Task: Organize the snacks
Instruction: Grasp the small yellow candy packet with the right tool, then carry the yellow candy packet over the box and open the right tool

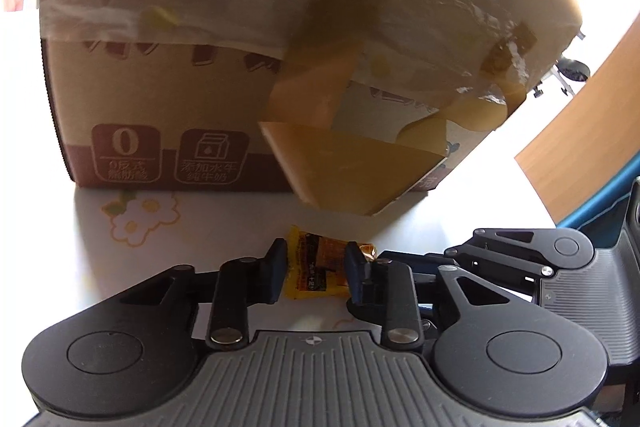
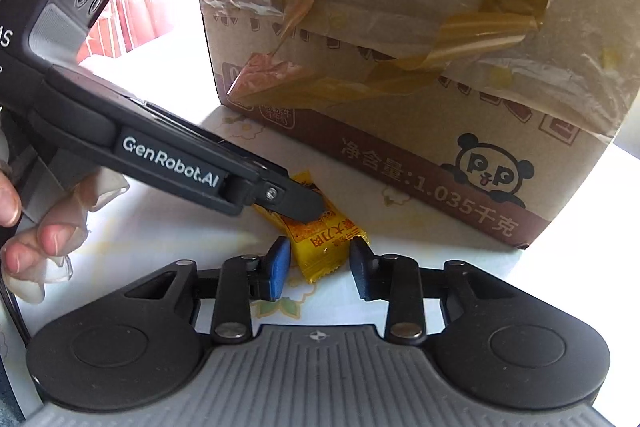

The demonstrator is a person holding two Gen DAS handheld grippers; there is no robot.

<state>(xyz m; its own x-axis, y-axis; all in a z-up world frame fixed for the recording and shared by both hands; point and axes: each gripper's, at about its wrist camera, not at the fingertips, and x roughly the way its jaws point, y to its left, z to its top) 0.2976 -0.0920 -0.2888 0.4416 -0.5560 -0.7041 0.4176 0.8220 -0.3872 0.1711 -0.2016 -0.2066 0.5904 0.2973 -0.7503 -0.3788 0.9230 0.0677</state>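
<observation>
A small yellow snack packet (image 1: 316, 269) lies on the white flowered table (image 1: 120, 259) in front of a taped cardboard box (image 1: 168, 99). My left gripper (image 1: 316, 271) has its two pads against the packet's sides and is shut on it. In the right wrist view the same packet (image 2: 326, 239) lies between the fingers of my right gripper (image 2: 320, 263), which is open around its near end without touching. The left gripper (image 2: 296, 205) comes in from the left there, its tip pressing on the packet's far end.
The cardboard box (image 2: 400, 59) with a panda print stands close behind the packet, with loose brown tape hanging off its front. A wooden board (image 1: 580, 131) and a blue edge lie to the right. A gloved hand (image 2: 44, 227) holds the left gripper.
</observation>
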